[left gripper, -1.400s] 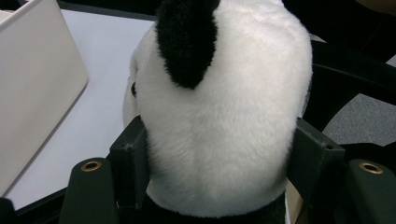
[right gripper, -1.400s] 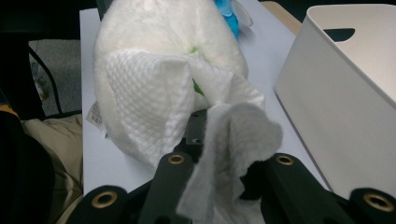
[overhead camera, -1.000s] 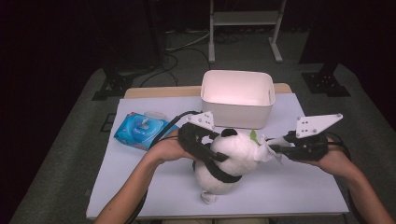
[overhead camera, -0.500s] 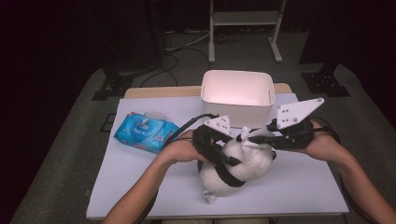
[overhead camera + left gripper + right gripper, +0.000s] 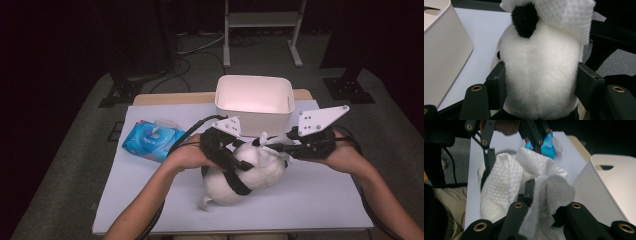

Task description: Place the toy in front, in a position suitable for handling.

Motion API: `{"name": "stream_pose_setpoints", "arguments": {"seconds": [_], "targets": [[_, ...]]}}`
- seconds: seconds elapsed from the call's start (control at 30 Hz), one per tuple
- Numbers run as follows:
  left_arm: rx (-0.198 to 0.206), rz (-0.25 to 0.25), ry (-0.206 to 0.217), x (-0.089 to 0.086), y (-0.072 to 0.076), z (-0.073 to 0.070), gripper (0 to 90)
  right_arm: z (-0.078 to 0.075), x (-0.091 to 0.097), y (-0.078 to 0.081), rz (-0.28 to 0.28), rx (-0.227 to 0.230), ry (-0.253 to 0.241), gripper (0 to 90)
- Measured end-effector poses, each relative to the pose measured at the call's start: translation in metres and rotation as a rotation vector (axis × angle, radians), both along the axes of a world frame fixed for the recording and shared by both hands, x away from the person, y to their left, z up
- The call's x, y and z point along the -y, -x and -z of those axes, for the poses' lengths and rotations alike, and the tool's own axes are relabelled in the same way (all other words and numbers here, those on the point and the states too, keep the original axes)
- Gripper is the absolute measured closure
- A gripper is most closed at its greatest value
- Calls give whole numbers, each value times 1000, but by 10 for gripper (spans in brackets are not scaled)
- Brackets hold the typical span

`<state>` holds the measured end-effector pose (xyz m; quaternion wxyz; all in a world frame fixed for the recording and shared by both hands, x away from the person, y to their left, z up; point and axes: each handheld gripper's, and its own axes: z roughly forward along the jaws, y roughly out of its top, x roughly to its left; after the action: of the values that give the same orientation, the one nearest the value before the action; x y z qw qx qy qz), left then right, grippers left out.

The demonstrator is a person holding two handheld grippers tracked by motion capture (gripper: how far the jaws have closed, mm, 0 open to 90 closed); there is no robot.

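Observation:
A white and black panda plush toy (image 5: pixel 250 175) lies on the white table (image 5: pixel 325 200). My left gripper (image 5: pixel 239 151) is shut on its upper body, and its jaws have just closed a little tighter. In the left gripper view the pads (image 5: pixel 496 81) press into both sides of the white fur (image 5: pixel 541 75), below a black ear (image 5: pixel 525 18). My right gripper (image 5: pixel 278 148) is shut on a crumpled white wipe (image 5: pixel 272 144) and holds it against the top of the toy. In the right gripper view the wipe (image 5: pixel 506 182) drapes over the jaws of my right gripper (image 5: pixel 541 195).
A white open bin (image 5: pixel 255 100) stands just behind the toy, close to both grippers; its wall (image 5: pixel 444 50) (image 5: pixel 609 185) is beside each gripper. A blue pack of wipes (image 5: pixel 150 140) lies at the table's left. Dark floor, cables and a stand lie beyond.
My right gripper has moved left and up with the wipe, from beside the toy onto its top. The left gripper with the toy has shifted slightly right.

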<state>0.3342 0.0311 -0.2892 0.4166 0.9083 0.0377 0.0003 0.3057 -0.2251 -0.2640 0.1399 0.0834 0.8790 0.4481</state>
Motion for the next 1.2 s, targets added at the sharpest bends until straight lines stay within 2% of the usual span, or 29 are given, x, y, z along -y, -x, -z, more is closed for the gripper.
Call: {"name": "stream_pose_setpoints", "arguments": {"seconds": [0.07, 0.13, 0.23, 0.4, 0.47, 0.5, 0.53, 0.57, 0.67, 0.77, 0.9, 1.03, 1.1, 1.2], "targets": [[-11, 0, -34, 2, -2, 9, 355, 9, 0, -1, 2, -19, 32, 777], [-24, 8, -38, 6, -2, 19, 350, 22, -1, -2, 2, -37, 63, 777], [-28, 6, -37, 11, -2, 23, 338, 30, 1, -3, 7, -46, 51, 777], [-21, 19, -61, 22, -3, 24, 328, 28, 3, -3, 14, -38, 39, 777], [-20, 29, -62, 26, -2, 26, 321, 28, 4, -3, 6, -44, 18, 777], [-21, 30, -69, 28, -1, 27, 313, 29, 4, -3, 5, -49, 28, 777], [-20, 31, -74, 30, -1, 29, 298, 33, 3, -2, 15, -43, 62, 776], [-19, 38, -81, 31, -1, 30, 293, 35, 4, -3, 15, -47, 68, 776], [-20, 49, -81, 34, 0, 33, 276, 45, 9, -4, 21, -82, 57, 776], [-16, 49, -87, 36, 0, 34, 261, 50, 15, -3, 33, -96, 45, 776], [-10, 52, -98, 36, 0, 34, 252, 56, 21, -2, 47, -102, 48, 775], [5, 21, -131, 31, -1, 36, 225, 64, 29, -3, 75, -116, 54, 775], [1, 13, -132, 26, -1, 37, 220, 68, 33, -3, 79, -129, 39, 774], [-6, 8, -122, 17, -1, 40, 220, 76, 38, -4, 94, -139, 46, 773]]}}
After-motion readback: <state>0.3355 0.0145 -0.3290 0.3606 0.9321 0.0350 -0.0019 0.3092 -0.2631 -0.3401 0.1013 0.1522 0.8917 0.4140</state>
